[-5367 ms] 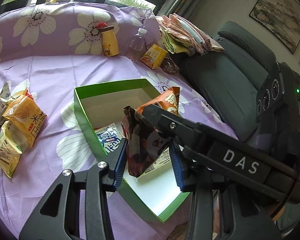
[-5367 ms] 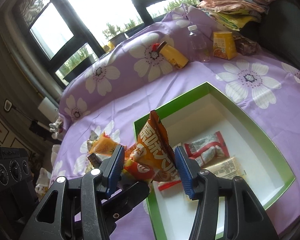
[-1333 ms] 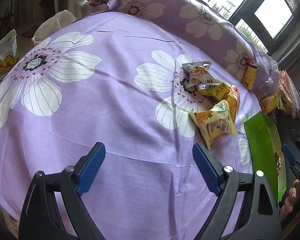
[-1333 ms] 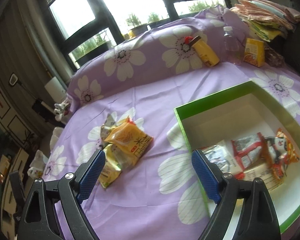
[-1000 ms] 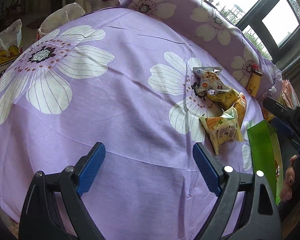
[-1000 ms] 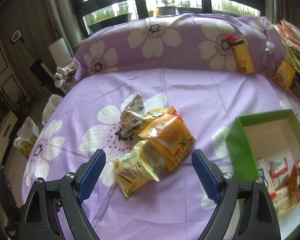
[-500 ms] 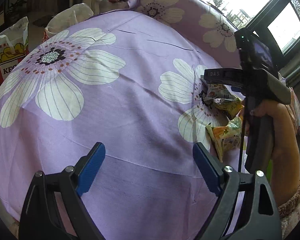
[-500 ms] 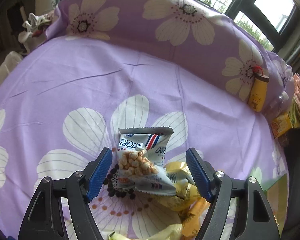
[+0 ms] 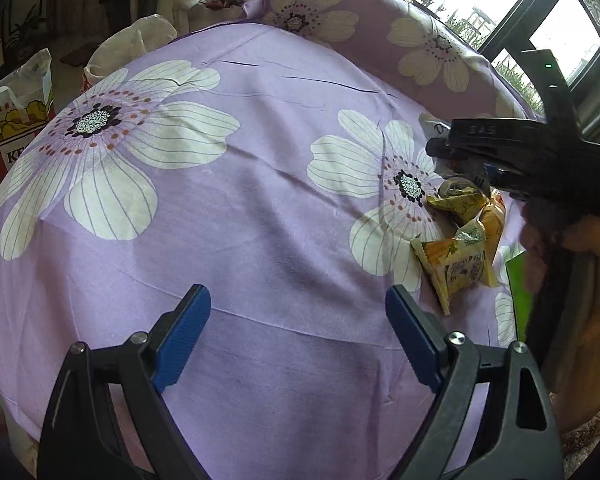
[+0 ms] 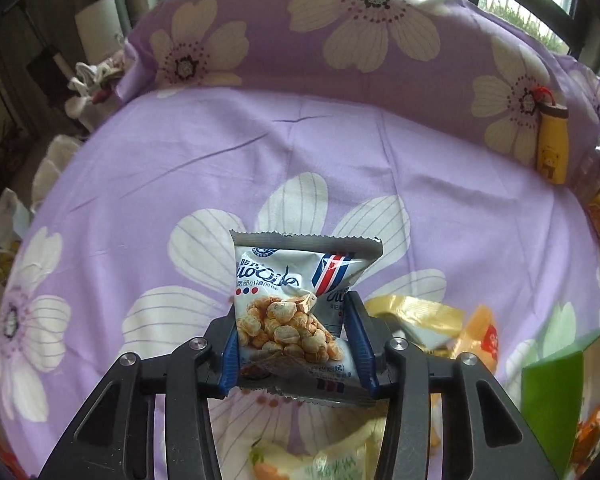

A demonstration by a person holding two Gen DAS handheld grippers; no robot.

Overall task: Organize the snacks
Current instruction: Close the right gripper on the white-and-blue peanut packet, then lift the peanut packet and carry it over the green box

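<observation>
cloth: smooth purple sheet (image 10: 460,216) printed with large white flowers
packet: one crinkled silvery-white snack packet (image 10: 296,300), serrated top edge, puffed balls pictured, above the sheet
right gripper (image 10: 298,344): jaws just closing, blue ribbed pads pinching the packet
left gripper (image 9: 296,332): jaws wide apart over bare sheet
box: green box (image 10: 556,396) corner

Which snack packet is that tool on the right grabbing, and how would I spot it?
Look at the purple flowered bedspread, at the heap of snacks by its big white flower. The right gripper is shut on the white-and-silver packet showing golden puffed balls; its neighbours are yellow and orange.
</observation>
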